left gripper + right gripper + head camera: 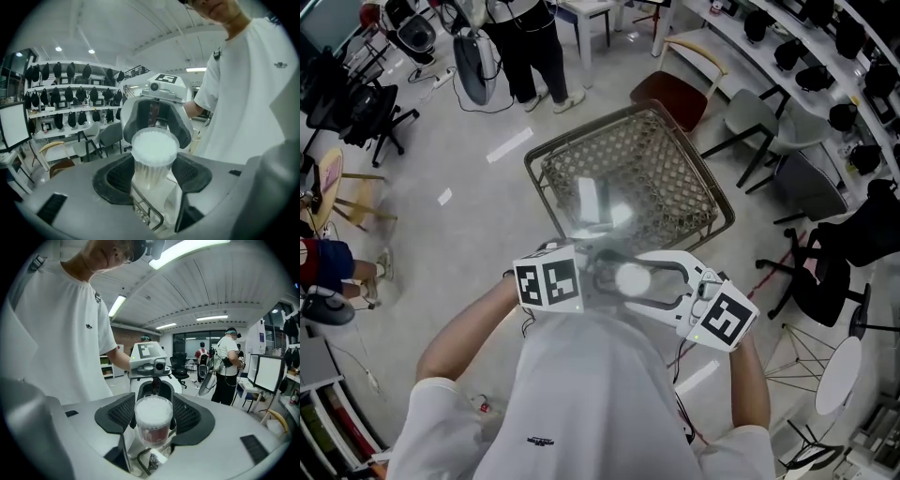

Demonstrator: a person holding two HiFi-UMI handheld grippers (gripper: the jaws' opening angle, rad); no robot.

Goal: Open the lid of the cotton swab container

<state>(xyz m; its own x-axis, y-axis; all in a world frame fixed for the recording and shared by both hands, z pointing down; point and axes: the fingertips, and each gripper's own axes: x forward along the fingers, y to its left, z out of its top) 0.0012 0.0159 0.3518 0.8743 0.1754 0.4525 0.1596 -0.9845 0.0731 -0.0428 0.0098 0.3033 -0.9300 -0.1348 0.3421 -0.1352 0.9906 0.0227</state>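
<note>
Head view, lower centre: the cotton swab container (633, 278) sits upright in mid-air between two facing grippers, in front of the woven worktop (675, 178). The left gripper (152, 180) grasps the container's lower body. The right gripper (153, 418) is released, its jaws standing wide on either side of the container. White swab tips fill the container's top.
</note>
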